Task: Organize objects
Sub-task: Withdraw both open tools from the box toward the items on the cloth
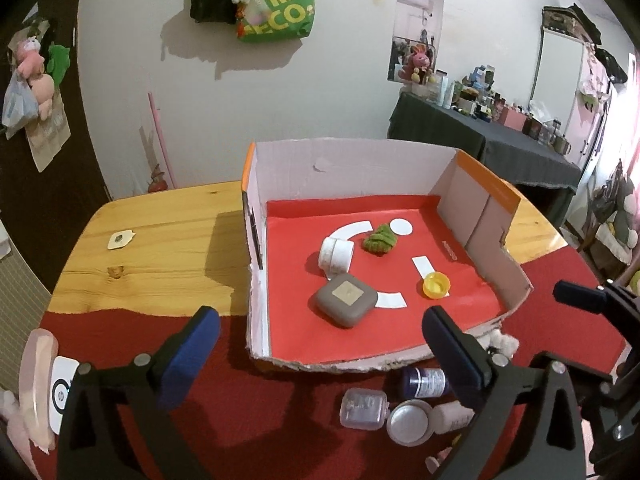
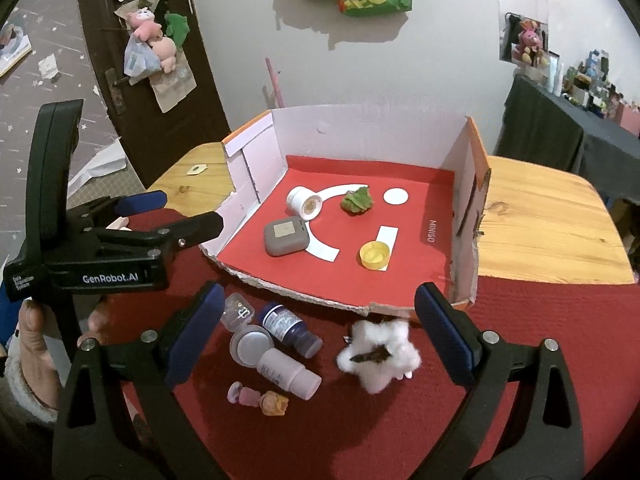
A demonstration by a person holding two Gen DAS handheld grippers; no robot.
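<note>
Both grippers hanging wide, empty: left gripper (image 1: 320,336), right gripper (image 2: 320,316). Box (image 2: 360,136) w/ four items sitting at 12 o'clock. White fluffy toy (image 2: 380,356) lying nearest; approaching centred, closing gently advised.

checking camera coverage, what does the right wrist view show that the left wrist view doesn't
Only the right wrist view shows the small doll, the whole fluffy white star, the hand holding the left gripper, and the open top of the white jar.

Only the left wrist view shows the pale pink object at its left edge.

Both show the cardboard box holding the grey case, green scrunchie and yellow cap, plus the purple bottle in front of it. Both grippers' jaws are open.
</note>
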